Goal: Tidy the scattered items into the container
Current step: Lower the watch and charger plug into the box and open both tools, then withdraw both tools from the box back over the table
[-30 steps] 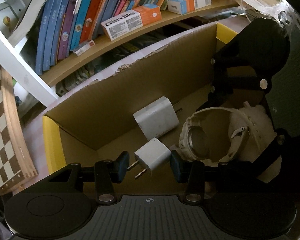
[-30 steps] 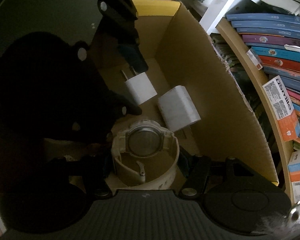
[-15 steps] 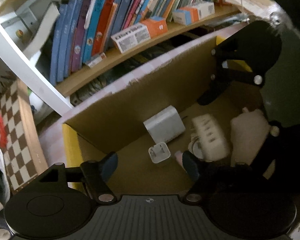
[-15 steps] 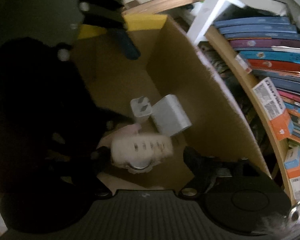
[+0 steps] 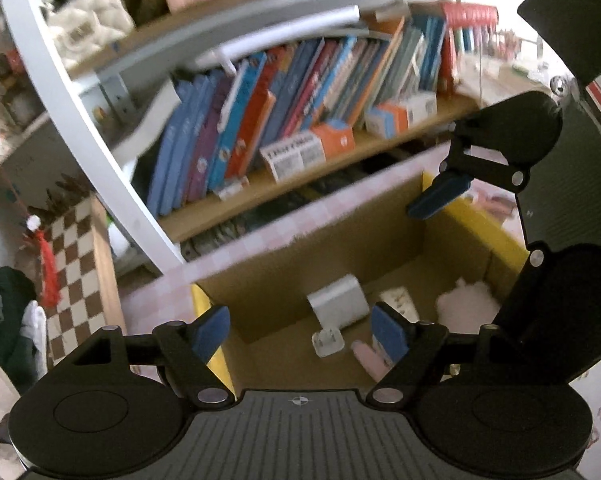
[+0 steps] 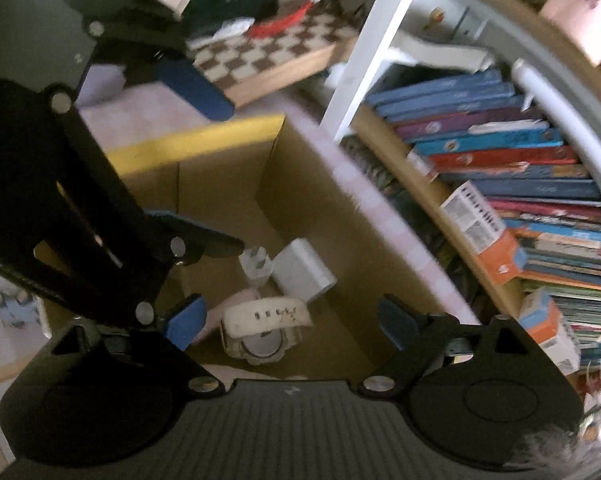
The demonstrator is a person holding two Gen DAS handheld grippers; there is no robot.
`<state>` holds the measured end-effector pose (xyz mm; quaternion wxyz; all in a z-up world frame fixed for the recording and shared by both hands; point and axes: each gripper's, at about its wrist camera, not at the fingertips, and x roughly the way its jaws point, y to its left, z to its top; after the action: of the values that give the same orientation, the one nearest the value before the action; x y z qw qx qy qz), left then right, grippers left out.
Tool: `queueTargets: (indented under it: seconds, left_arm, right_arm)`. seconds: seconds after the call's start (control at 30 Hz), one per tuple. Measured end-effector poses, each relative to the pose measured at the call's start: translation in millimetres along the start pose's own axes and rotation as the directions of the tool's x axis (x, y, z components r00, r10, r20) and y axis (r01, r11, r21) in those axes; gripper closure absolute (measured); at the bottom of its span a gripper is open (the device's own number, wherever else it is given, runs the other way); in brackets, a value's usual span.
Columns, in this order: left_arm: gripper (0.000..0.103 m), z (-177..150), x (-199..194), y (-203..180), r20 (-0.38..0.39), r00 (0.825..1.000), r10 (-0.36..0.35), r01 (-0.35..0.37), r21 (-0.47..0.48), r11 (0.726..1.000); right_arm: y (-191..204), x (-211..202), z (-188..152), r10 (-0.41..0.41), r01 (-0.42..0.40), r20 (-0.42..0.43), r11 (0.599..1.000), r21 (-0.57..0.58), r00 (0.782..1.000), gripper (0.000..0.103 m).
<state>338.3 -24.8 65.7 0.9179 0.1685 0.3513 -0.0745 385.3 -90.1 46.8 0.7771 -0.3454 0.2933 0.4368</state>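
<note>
**Both tongs empty above the box**

My left tongs point(image 5: 300, 330) hang wide open over the cardboard box point(image 5: 260, 280), holding nothing. My right tongs point(image 6: 288, 322) are spread just as wide and equally empty. I hold both above the rim, I judge, so that they clear the walls and nothing inside gets knocked.

Everything I can see of the task lies on the box floor. The small white charger point(image 5: 327, 343) rests prongs up, touching the larger white adapter point(image 5: 337, 305), which sits close to the box's long wall on the bookshelf point(image 5: 300, 120) side. The cream watch point(image 6: 266, 330) lies just beside them, toward the middle of the floor, strap looped over its case. Something fluffy and white point(image 5: 466, 300) fills the corner by the yellow flap.

From these views I cannot tell whether more items wait outside the box.
</note>
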Motion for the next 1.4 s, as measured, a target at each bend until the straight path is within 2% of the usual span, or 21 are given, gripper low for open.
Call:
queueTargets:
  seconds: [0.33, 0.67, 0.83, 0.9, 0.93, 1.13, 1.23, 1.4]
  left_arm:
    - [0.022, -8.8, -56.6, 13.2, 0.137, 0.99, -0.018, 0.032, -0.104, 0.994]
    - [0.022, -43.3, -106.8, 19.5, 0.197, 0.98, -0.021, 0.051, -0.149, 0.987]
    - [0.022, -67.3, -129.2, 23.8, 0.222, 0.975, 0.003, 0.042, -0.196, 0.98]
    - [0.019, -77.6, -137.5, 25.5, 0.234, 0.972, 0.026, 0.029, -0.228, 0.973]
    - [0.016, -83.8, -141.7, 26.5, 0.24, 0.97, 0.04, 0.021, -0.25, 0.968]
    - [0.015, -118.9, -156.3, 28.8, 0.242, 0.966, 0.092, -0.004, -0.339, 0.941]
    - [0.015, -136.3, -157.8, 28.3, 0.218, 0.972, 0.089, -0.004, -0.362, 0.932]
    - [0.015, -163.6, -157.5, 19.3, 0.17, 0.983, 0.066, 0.0, -0.364, 0.931]
  right_arm:
    - [19.0, -59.6, 10.1, -0.093, 0.081, 0.116, 0.992, 0.102, 0.989, 0.009]
    - [53.1, -103.4, 0.4, -0.194, 0.152, 0.165, 0.959, 0.239, 0.967, 0.008]
    - [70.1, -119.6, -13.5, -0.267, 0.204, 0.163, 0.923, 0.327, 0.95, 0.008]
    - [78.0, -125.1, -19.6, -0.295, 0.222, 0.159, 0.905, 0.363, 0.942, 0.006]
    - [82.4, -127.8, -23.4, -0.314, 0.235, 0.156, 0.892, 0.386, 0.936, 0.006]
    - [107.2, -135.5, -50.1, -0.39, 0.279, 0.115, 0.807, 0.521, 0.914, 0.005]
    - [122.2, -133.1, -64.8, -0.391, 0.286, 0.075, 0.779, 0.558, 0.917, 0.005]
    - [148.4, -127.7, -84.8, -0.374, 0.294, 0.016, 0.755, 0.586, 0.927, 0.005]
